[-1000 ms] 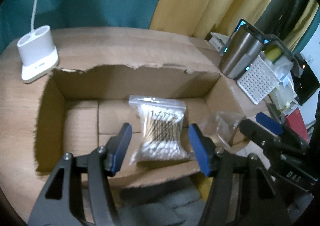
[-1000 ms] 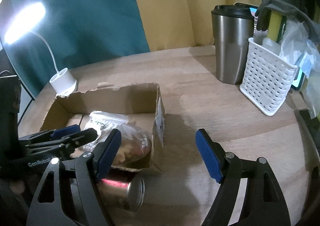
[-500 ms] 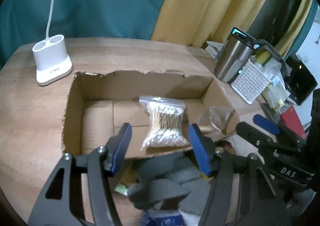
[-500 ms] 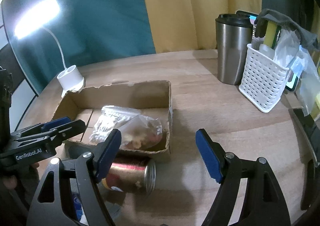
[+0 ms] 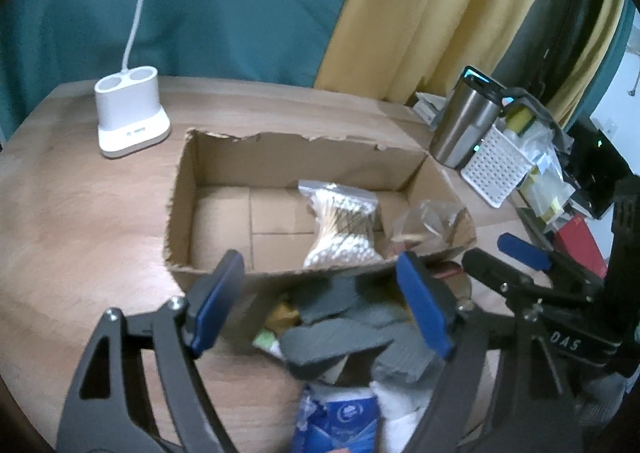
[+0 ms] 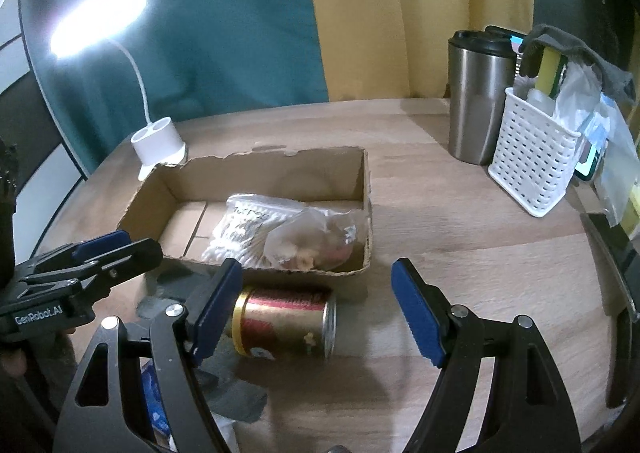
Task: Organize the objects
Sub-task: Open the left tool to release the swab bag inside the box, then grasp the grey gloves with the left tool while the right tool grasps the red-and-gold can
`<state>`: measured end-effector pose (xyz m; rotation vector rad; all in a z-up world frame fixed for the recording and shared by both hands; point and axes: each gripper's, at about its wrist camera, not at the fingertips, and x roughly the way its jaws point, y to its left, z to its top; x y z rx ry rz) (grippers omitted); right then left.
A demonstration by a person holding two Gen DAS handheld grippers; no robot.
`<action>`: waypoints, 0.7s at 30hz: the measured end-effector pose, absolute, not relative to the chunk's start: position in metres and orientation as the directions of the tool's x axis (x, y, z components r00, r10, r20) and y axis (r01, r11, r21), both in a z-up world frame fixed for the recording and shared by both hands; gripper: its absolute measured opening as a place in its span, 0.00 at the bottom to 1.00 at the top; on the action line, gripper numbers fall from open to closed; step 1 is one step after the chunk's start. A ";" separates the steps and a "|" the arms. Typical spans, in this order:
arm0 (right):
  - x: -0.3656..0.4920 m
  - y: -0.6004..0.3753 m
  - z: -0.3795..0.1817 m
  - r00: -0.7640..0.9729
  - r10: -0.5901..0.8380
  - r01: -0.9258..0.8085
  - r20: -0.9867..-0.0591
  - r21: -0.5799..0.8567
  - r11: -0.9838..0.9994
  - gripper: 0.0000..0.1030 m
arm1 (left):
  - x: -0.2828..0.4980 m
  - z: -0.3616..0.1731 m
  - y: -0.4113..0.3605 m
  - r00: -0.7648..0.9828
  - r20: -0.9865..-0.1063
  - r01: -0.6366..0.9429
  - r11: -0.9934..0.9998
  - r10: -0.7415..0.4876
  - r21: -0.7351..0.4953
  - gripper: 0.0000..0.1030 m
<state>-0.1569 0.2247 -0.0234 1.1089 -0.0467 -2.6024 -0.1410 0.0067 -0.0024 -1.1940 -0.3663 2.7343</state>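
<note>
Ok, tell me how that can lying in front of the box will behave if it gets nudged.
The can lies on its side on the smooth wooden table, so it will probably roll. It looks like rigid metal, unlikely to deform. Its rounded wall may slip between flat pads.

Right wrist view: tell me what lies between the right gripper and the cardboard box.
A tin can lies on its side there, in front of the cardboard box, just ahead of the right gripper.
</note>
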 end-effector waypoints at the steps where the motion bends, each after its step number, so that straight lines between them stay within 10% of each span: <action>1: -0.156 0.223 -0.024 -0.648 -0.298 0.274 -0.701 0.150 -0.950 0.78 | -0.139 -0.003 0.005 -0.679 -0.702 -0.024 -0.962 0.216 -0.273 0.80; 21: -0.149 0.206 -0.040 -0.598 -0.297 0.308 -0.744 0.129 -0.942 0.84 | -0.123 -0.015 -0.001 -0.661 -0.722 0.000 -0.962 0.206 -0.274 0.81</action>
